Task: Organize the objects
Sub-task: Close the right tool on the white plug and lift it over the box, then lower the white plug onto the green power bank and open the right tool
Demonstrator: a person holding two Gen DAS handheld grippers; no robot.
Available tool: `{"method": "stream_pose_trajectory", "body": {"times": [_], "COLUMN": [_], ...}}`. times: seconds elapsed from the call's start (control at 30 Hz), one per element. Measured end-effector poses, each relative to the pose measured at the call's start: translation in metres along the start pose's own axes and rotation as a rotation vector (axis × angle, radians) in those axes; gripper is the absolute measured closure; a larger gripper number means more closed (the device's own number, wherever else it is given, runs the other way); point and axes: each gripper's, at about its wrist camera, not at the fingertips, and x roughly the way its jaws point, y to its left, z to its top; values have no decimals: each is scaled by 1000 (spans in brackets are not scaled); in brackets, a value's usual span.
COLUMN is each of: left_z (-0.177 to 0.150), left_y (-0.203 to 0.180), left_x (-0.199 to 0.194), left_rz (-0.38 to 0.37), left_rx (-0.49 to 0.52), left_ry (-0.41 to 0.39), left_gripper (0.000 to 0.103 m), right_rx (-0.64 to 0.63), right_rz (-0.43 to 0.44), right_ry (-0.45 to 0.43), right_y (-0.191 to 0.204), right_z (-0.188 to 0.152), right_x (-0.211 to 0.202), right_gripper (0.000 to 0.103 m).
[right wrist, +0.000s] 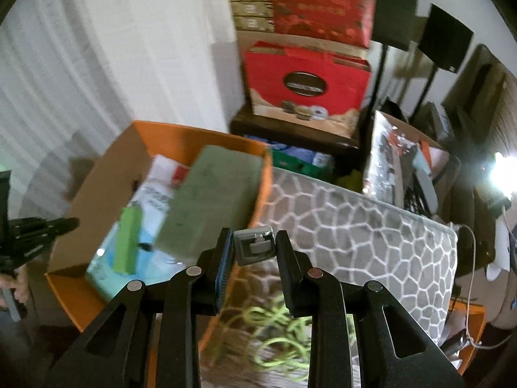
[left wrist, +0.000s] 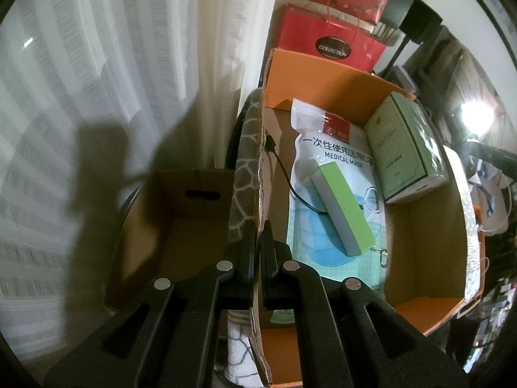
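Right wrist view shows the right gripper (right wrist: 253,245) clenched on a small grey plug-like adapter (right wrist: 254,249), held by its two flat sides between the fingertips, above the gap where the orange box (right wrist: 155,126) meets the grey patterned cushion (right wrist: 355,226); the picture is blurred, so its exact make is hard to tell. A green cord (right wrist: 278,333) trails below it over the cushion; whether it joins the adapter I cannot tell. The adapter looks light, hard and stiff, with smooth plastic faces that could slip or twist in the pads, so a hold across the broad flat sides near its middle seems best, and the cord, if attached, may tug as it swings. In the left wrist view the left gripper (left wrist: 258,236) is clenched on the near left wall of the orange box, the cardboard edge pinched between its fingers, apparently steadying the box. Inside, a medical mask pack (left wrist: 326,148) lies flat on the floor of the box, a green and grey power bank (left wrist: 342,207) with a black cable (left wrist: 284,171) rests on it, and a pale green carton (left wrist: 404,148) lies against the right wall. The free floor near the front right corner looks a fair spot for the adapter
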Motion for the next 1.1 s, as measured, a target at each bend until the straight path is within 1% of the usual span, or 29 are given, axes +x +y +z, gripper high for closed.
{"method": "stream_pose_trajectory", "body": {"times": [0.17, 0.57, 0.87, 1.1], "left_z": [0, -1, 1, 1], "left_y": [0, 1, 1, 3], "left_x": [0, 0, 0, 0], "left_rz": [3, 0, -7, -14], "left_rx": [3, 5, -2, -6], "left_ry": [1, 3, 3, 2], "left_gripper": [101, 101, 101, 100], "right_rx": [-39, -130, -175, -185], "right_rz": [32, 89, 98, 89], "right_ry": [8, 41, 111, 158], "right_y": [29, 98, 141, 156], "right_z": [5, 16, 15, 13], "right_x": [4, 32, 73, 102], "right_gripper": [76, 76, 76, 76]}}
